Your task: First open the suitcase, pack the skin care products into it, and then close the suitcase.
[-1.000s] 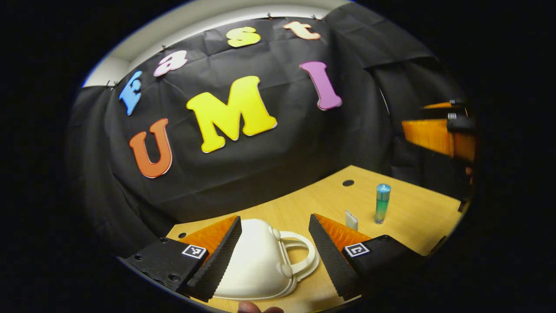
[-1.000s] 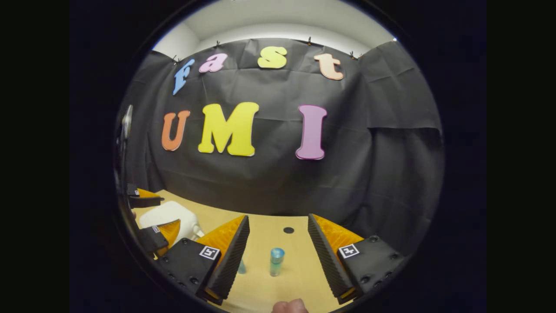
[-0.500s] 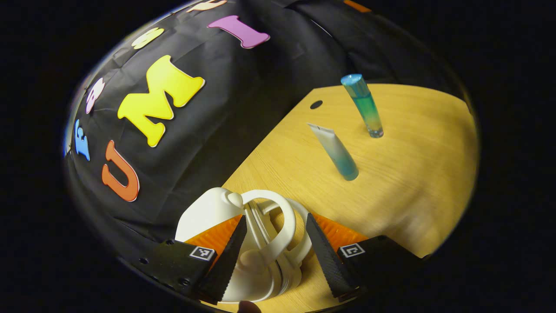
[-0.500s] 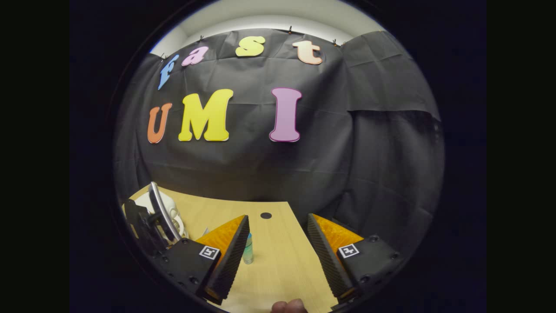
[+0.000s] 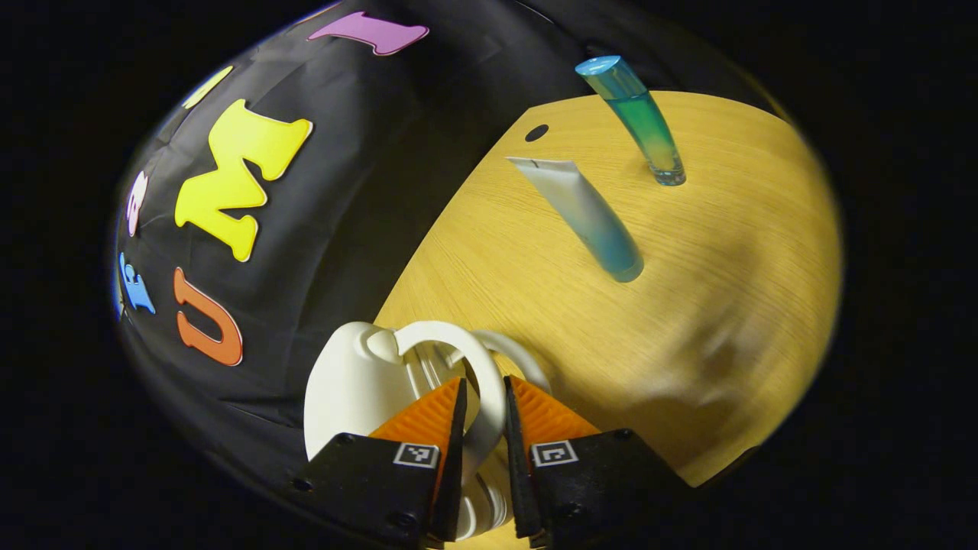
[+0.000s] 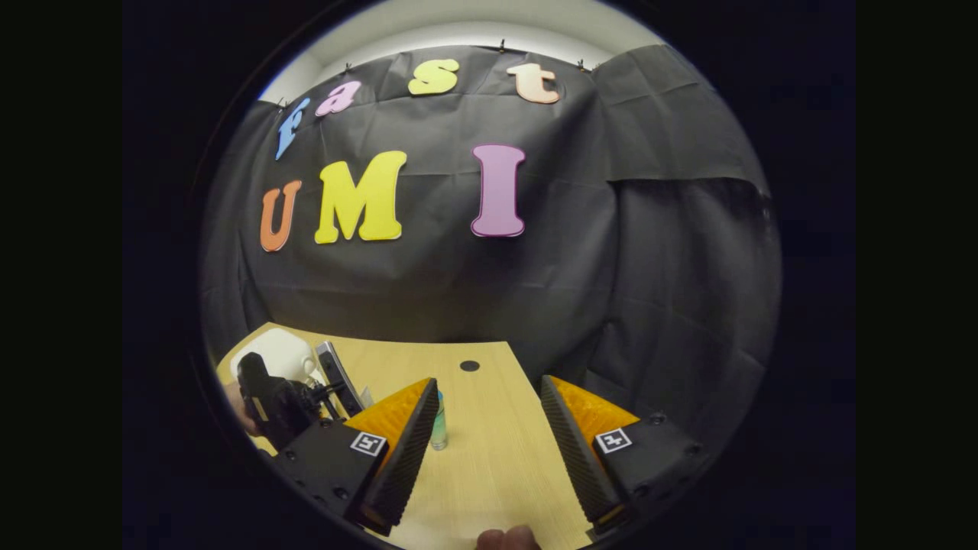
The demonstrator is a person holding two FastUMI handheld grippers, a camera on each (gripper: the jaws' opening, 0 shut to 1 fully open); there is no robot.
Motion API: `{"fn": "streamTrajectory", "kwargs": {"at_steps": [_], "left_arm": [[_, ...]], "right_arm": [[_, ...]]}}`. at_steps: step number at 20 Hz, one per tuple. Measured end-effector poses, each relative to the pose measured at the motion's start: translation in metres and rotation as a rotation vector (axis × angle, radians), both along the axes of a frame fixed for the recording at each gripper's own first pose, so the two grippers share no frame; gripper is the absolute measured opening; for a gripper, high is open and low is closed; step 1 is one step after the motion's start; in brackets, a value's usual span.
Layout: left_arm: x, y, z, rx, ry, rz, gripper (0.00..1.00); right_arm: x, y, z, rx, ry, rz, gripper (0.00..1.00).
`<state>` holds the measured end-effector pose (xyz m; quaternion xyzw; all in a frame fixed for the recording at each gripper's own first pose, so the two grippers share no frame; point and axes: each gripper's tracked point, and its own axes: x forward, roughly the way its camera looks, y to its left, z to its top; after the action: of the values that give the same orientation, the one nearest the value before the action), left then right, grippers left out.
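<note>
A small white hard-shell suitcase [image 5: 344, 382] lies at the table's left end, its two loop handles [image 5: 458, 344] facing me. My left gripper [image 5: 484, 382] is shut on the nearer handle loop, which runs between its fingers. A white-and-blue tube [image 5: 584, 218] and a blue-green bottle [image 5: 638, 118] stand upright farther along the table. In the right gripper view, my right gripper [image 6: 489, 382] hovers open over the table with nothing between its fingers. Its left finger partly hides the bottle [image 6: 438, 431]. The suitcase [image 6: 279, 355] sits far left there, behind the left gripper's housing [image 6: 279, 401].
The wooden table [image 5: 726, 267] has a round cable hole [image 5: 536, 133] near the back edge and bare surface to the right of the bottle. Black cloth wall stands close behind the table. A thumb [image 6: 508, 538] shows at the bottom of the right gripper view.
My left gripper tilted down, advanced onto the suitcase handle and went from open to shut on it. The right gripper drifted slightly right and stayed open.
</note>
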<state>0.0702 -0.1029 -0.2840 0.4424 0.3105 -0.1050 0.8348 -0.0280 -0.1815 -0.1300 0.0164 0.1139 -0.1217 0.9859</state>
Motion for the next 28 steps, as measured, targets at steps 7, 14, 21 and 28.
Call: {"fn": "streamTrajectory", "kwargs": {"at_steps": [7,14,21,28], "left_arm": [[-0.005,0.009,0.054,-0.121,-0.035,0.068,0.04],[0.007,0.090,0.179,-0.426,-0.227,0.205,0.03],[0.024,0.280,0.234,-0.613,-0.409,0.293,0.03],[0.018,0.438,0.151,-0.859,-0.424,0.478,0.03]], "right_arm": [[0.002,0.013,0.016,-0.024,-0.035,-0.011,0.81],[0.021,0.071,0.058,-0.067,-0.101,0.078,0.81],[0.041,0.147,0.076,-0.057,-0.106,0.162,0.80],[0.048,0.202,0.085,-0.135,-0.068,0.210,0.80]]}}
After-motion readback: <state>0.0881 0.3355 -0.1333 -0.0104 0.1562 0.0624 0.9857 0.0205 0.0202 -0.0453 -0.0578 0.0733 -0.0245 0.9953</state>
